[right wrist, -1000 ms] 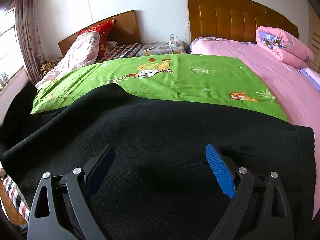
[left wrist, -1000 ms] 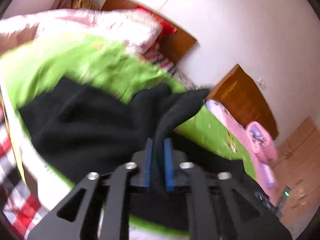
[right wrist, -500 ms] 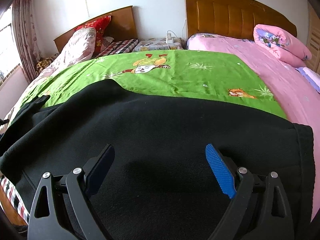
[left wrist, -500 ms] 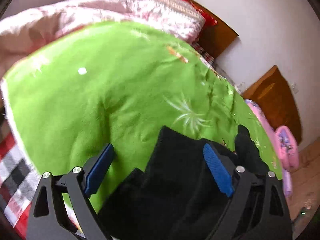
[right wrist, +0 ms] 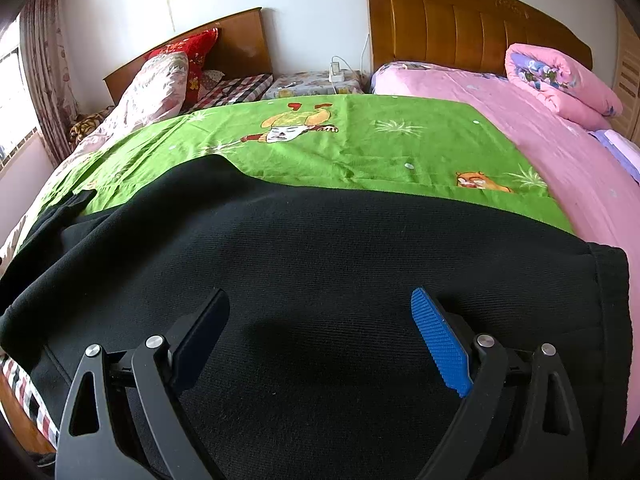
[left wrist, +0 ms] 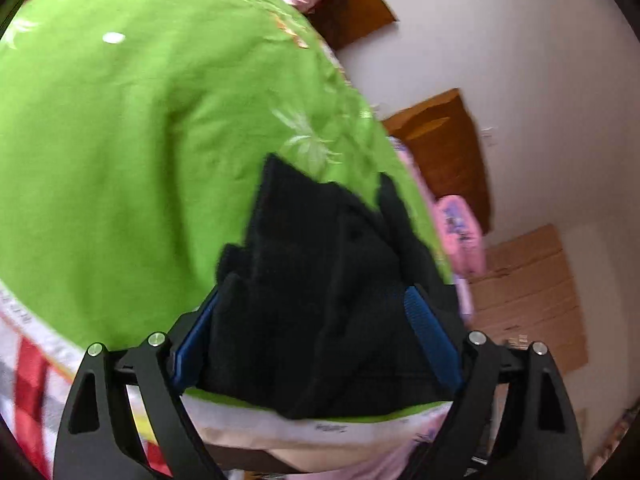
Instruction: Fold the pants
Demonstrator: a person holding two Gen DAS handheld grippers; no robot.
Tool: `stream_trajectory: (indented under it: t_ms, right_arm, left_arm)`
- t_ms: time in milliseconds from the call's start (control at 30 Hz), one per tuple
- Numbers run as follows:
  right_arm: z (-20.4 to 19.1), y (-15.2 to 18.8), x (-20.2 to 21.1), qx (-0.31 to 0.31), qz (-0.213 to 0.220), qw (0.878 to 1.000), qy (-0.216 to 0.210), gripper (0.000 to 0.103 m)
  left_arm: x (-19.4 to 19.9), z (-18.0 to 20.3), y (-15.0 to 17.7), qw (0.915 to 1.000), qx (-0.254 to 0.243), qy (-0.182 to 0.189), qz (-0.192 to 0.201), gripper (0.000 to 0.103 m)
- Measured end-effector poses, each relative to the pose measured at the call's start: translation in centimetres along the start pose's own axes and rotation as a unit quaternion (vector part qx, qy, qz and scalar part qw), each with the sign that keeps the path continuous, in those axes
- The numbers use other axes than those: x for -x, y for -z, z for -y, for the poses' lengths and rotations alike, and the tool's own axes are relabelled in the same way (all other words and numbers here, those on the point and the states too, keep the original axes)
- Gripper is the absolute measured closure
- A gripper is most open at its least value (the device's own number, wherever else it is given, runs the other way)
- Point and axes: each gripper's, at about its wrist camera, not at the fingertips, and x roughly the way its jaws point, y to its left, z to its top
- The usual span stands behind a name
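The black pants [right wrist: 320, 264] lie spread across the near part of a green bedsheet [right wrist: 360, 140]. My right gripper [right wrist: 320, 320] is open, its jaws wide apart just above the flat black cloth near the waistband end at right. In the left wrist view, my left gripper [left wrist: 312, 328] is open, with a bunched, rumpled end of the pants [left wrist: 320, 260] lying between the blue pads [left wrist: 430, 336]. That end rests on the green sheet [left wrist: 140, 140].
A pink bed [right wrist: 560, 140] with a rolled pink quilt [right wrist: 560, 80] lies to the right. Pillows [right wrist: 160, 80] and wooden headboards [right wrist: 460, 20] stand at the far end. A checked blanket [left wrist: 28, 380] hangs at the near left edge. Cardboard [left wrist: 528, 292] covers the floor.
My left gripper was shut on the pants' end a second ago. It carried the end over, opened and let it drop. The left end now lies flatter. My right gripper stayed open and still.
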Motion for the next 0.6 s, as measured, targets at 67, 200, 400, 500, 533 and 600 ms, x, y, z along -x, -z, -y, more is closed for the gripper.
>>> stream_trajectory:
  t_ms: [67,200,400,500,533,600]
  right_arm:
    - [0.0,0.0,0.0,-0.002,-0.001,1.000,-0.001,0.014]
    - [0.1,0.1,0.1,-0.003,-0.001,1.000,-0.001,0.014]
    - [0.1,0.1,0.1,-0.004,-0.002,1.000,-0.001,0.014]
    - [0.1,0.0,0.1,-0.003,-0.003,1.000,0.000,0.014]
    - [0.1,0.0,0.0,-0.003,-0.004,1.000,0.000,0.014]
    - [0.1,0.0,0.0,-0.003,-0.007,1.000,0.000,0.014]
  left_arm:
    - [-0.5,0.4,0.5,0.9996,-0.009,0.026,0.006,0.024]
    - [-1.7,-1.0,0.0,0.9998,0.004,0.018,0.011,0.043]
    - [-1.8,1.8,1.1,0.9895,-0.069,-0.116,0.052,0.086]
    - [-0.9,6.2,1.7,0.9679,-0.128,-0.190,0.104,0.088]
    - [-0.1,7.8,1.8,0.9604,-0.148,-0.197,0.130,0.088]
    - [1.0,10.7,1.2,0.9489,-0.177,-0.201,0.167,0.088]
